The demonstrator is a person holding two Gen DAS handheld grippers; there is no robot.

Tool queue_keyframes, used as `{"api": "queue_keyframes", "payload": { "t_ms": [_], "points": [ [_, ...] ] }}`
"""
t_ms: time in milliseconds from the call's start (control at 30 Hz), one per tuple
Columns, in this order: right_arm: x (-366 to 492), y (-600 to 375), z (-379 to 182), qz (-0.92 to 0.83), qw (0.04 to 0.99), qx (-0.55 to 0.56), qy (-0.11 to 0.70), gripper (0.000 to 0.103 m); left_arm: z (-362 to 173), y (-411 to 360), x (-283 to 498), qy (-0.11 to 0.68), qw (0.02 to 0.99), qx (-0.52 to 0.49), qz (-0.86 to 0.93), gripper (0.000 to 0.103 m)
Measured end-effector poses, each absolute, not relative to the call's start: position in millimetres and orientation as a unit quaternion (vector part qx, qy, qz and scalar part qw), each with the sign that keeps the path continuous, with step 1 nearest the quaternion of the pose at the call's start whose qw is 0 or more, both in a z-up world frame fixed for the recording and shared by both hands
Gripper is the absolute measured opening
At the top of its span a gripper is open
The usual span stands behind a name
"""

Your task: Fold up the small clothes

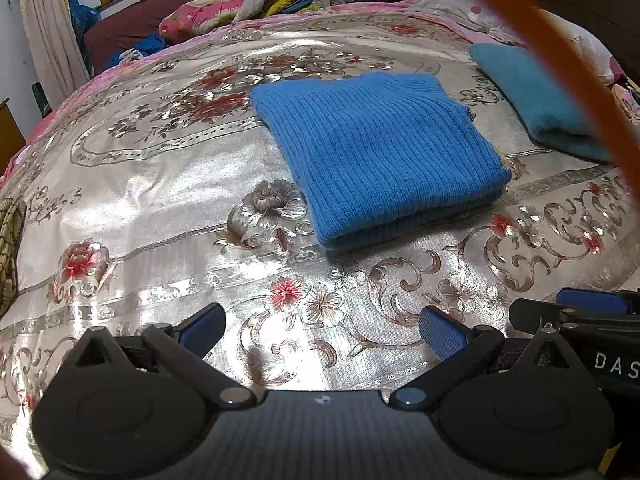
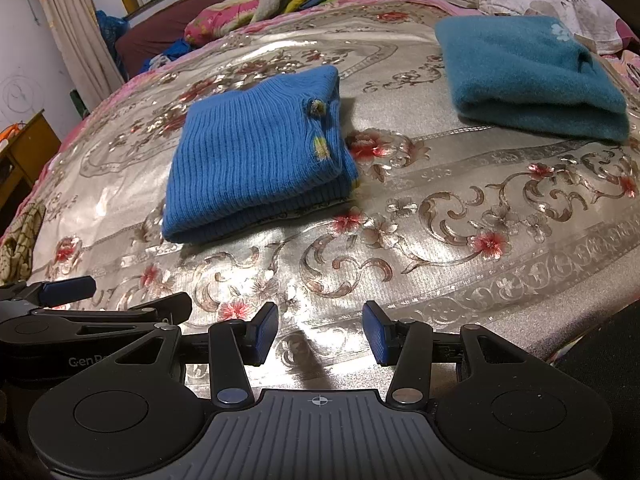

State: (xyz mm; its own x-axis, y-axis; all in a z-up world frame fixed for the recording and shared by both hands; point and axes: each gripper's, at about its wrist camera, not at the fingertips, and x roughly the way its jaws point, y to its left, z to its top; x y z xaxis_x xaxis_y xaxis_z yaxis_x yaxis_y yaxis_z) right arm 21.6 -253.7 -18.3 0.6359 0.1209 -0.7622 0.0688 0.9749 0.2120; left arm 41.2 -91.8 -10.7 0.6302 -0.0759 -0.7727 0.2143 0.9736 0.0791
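Looks about finished: blue knit sweater (image 2: 256,152) folded just ahead of right hand-held gripper (image 2: 320,336), teal garment (image 2: 528,76) folded beyond; left hand-held gripper (image 1: 324,332) likewise spread, empty.

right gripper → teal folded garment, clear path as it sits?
Probably yes. The right gripper has its jaws open and empty, and only bare bedspread lies between it and the teal folded garment. The blue ribbed sweater sits off to the side, not in the way.
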Motion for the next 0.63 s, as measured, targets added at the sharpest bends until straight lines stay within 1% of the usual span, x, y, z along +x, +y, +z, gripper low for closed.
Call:
{"api": "queue_keyframes", "payload": {
  "t_ms": [633],
  "points": [
    [20.8,-252.3,-21.3,0.014,0.897,0.111,0.428,0.047,-11.8,-91.1,40.8,0.422,0.9,0.079,-0.078,0.103]
  ]
}}
